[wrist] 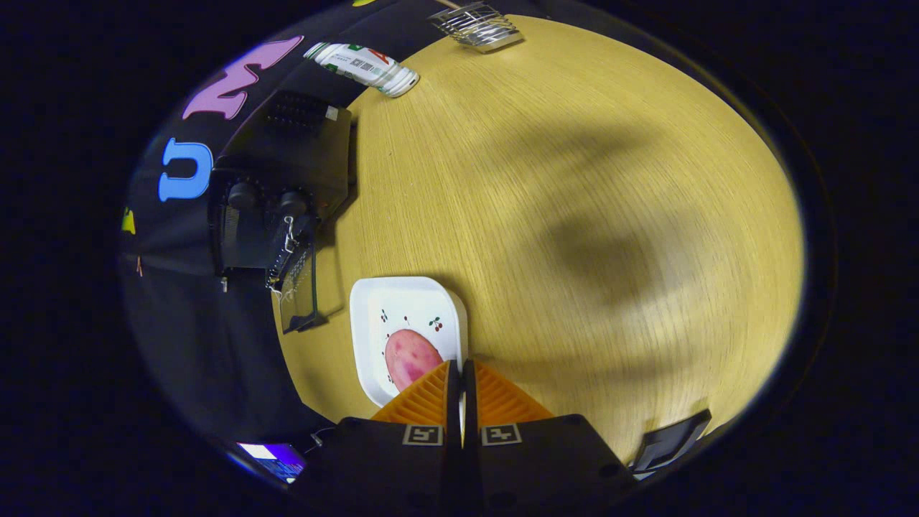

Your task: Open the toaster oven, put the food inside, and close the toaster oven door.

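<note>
A black toaster oven stands on the wooden table against the booth wall, with two knobs on its front. Its glass door hangs open, folded down toward the table. A white square plate with small cherry prints sits between the oven and my fingers. A pink, reddish round piece of food lies on the plate, just ahead of the left orange finger. My gripper is shut with nothing between its fingers, the tips over the plate's near right edge.
A white bottle lies on its side at the far edge of the table beyond the oven. A wire rack sits farther back. A dark flat object rests at the near right edge. A lit screen shows below left.
</note>
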Demonstrator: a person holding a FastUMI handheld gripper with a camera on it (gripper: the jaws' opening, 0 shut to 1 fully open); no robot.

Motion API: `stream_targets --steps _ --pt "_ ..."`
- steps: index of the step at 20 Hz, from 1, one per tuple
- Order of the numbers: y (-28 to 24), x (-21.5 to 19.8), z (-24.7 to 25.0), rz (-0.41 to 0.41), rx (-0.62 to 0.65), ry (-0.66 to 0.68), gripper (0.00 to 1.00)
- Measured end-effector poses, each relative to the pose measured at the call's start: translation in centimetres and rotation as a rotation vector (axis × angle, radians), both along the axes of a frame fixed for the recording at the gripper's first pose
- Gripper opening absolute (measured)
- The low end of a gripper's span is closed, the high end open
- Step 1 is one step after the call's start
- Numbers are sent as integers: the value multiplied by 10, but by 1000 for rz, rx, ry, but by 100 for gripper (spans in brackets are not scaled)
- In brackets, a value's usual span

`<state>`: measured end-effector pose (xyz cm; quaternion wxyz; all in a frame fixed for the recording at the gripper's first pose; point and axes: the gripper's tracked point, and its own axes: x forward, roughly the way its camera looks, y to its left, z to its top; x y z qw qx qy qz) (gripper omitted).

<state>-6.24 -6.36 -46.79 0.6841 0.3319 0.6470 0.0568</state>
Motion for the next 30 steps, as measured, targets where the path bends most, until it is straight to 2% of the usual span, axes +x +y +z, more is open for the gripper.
stream_targets --steps 3,6,9,13,22,30 --pt "13 0 19 -106 64 -13 5" --pt "31 3 37 -159 84 -44 5" --pt "60 6 59 -206 99 -68 5" --pt "111 21 77 -328 131 -73 5" --pt "215 84 77 -610 102 -61 5" --pt "259 142 60 -848 36 -49 5"
